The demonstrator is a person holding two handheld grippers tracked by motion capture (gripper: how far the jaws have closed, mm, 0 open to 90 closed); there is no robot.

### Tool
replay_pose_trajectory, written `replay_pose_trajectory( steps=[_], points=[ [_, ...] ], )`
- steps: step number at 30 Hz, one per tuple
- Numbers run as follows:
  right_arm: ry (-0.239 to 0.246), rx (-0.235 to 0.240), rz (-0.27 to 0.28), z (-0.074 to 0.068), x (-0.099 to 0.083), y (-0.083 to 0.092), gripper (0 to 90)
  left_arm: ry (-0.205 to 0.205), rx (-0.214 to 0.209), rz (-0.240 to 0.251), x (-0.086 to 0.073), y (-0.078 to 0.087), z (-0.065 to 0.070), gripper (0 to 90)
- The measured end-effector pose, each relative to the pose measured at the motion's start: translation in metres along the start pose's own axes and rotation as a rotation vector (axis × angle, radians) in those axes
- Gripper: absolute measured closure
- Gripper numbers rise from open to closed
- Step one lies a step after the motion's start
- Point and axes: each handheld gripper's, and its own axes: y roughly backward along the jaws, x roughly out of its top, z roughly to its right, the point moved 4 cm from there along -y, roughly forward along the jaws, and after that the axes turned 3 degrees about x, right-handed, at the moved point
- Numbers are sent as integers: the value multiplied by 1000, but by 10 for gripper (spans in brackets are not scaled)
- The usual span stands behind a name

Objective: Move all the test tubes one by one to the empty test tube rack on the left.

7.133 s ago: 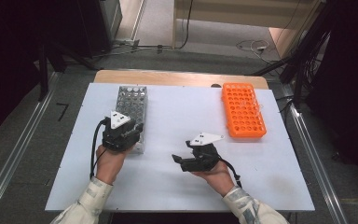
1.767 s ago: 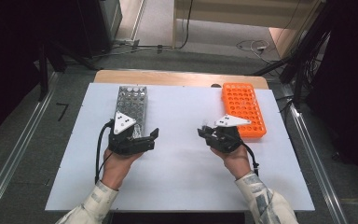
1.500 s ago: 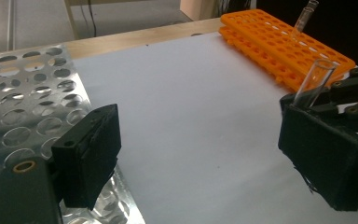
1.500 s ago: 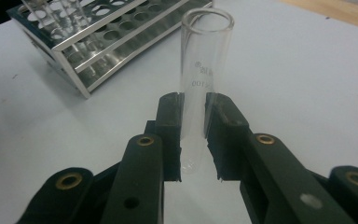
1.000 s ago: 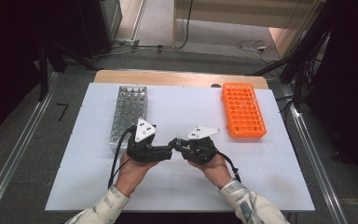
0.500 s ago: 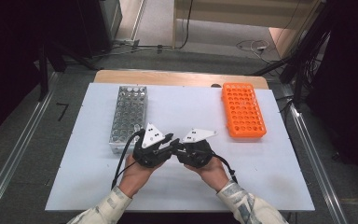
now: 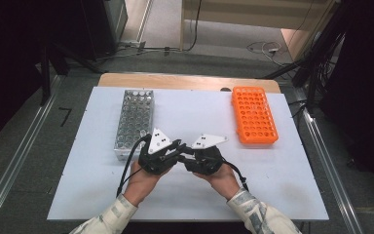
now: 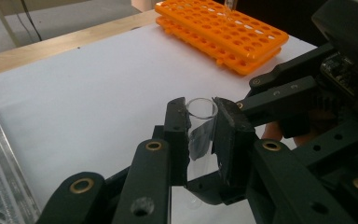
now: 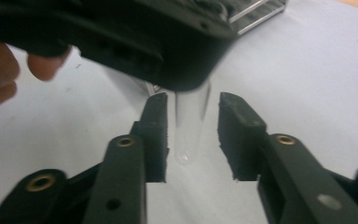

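My two grippers meet tip to tip over the middle of the white table (image 7: 292, 190). A clear test tube (image 8: 199, 135) stands upright between the left gripper's (image 8: 200, 121) jaws, which have just been closing and now press on it. The right gripper's (image 9: 191, 116) jaws have just been opening. The tube (image 9: 189, 126) hangs between them with a gap on each side. From the high view, the left gripper (image 7: 177, 148) and right gripper (image 7: 187, 158) overlap and hide the tube.
A metal tube rack (image 7: 134, 122) lies at the left of the table, just behind my left hand. An orange rack (image 7: 253, 114) lies at the back right, with one tube (image 8: 228, 7) standing in it.
Both hands came from the racks to the middle of the table and met. In the last second they drew a little closer together.
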Motion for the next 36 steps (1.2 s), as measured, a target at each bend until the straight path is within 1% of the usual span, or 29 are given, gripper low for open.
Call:
replay_pose_trajectory(
  steps=[2,5,7,11,12,14,16,19,22,23,26,28,31,33,36],
  points=[
    [-13,-4,-11,3,-1,-1,494,5,9,4,2,1,-3,750],
    [-25,-12,-19,7,-2,0,392,14,23,6,5,3,-7,750],
    [-33,-18,-23,10,-2,1,346,22,29,13,7,4,-10,750],
    [-43,-24,-18,14,-2,3,307,36,44,19,12,6,-17,750],
    [-46,-27,-18,14,-3,3,301,35,49,17,13,6,-20,750],
    [-51,-30,-20,16,-3,4,297,48,61,20,16,7,-26,750],
    [-55,-37,-18,18,-3,5,295,71,70,28,19,9,-32,750],
    [-63,-41,-16,20,-4,6,295,93,82,37,24,12,-42,750],
    [-65,-41,-14,21,-3,6,295,103,100,50,29,15,-51,750],
    [-64,-42,-12,21,-3,6,295,112,103,55,31,16,-53,750],
    [-67,-42,-15,21,-4,6,295,117,120,55,35,16,-61,750],
    [-69,-44,-15,22,-4,6,295,125,131,57,37,16,-67,750],
    [-72,-47,-15,22,-4,7,295,140,158,59,37,17,-75,750],
    [-74,-46,-15,23,-4,7,295,141,179,57,36,18,-81,750],
    [-73,-48,-9,24,-4,8,296,151,203,68,36,21,-88,750]
  ],
)
